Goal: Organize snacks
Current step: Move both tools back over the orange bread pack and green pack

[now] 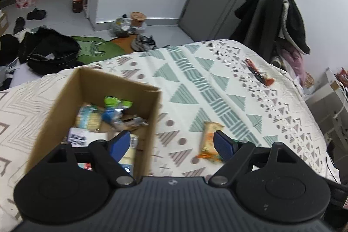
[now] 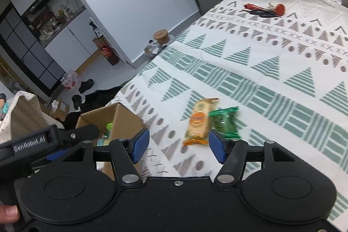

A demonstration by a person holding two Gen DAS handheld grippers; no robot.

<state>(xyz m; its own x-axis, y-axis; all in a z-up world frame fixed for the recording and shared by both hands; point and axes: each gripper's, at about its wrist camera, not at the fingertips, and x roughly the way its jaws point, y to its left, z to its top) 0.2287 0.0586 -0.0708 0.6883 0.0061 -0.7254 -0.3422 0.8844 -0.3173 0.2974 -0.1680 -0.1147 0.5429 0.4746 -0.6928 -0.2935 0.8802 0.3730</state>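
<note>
A cardboard box (image 1: 150,123) sits on the patterned bed cover and holds several snack packets, among them a green-and-blue one (image 1: 114,107). My left gripper (image 1: 173,145) hangs open over the box's right wall, its left pad above the box. An orange-and-cream snack bar (image 1: 209,140) lies on the cover beside its right pad. In the right wrist view the same bar (image 2: 199,121) lies next to a green packet (image 2: 225,122). My right gripper (image 2: 179,146) is open just short of them, nothing between its pads. The box (image 2: 121,121) is at its left.
Keys with a red tag (image 1: 257,73) lie far back on the bed (image 2: 264,10). The bed cover (image 1: 195,84) drops off at the left and far edges. Dark bags, shoes and clutter (image 1: 50,51) cover the floor. A clothes-laden chair (image 1: 276,21) stands behind the bed.
</note>
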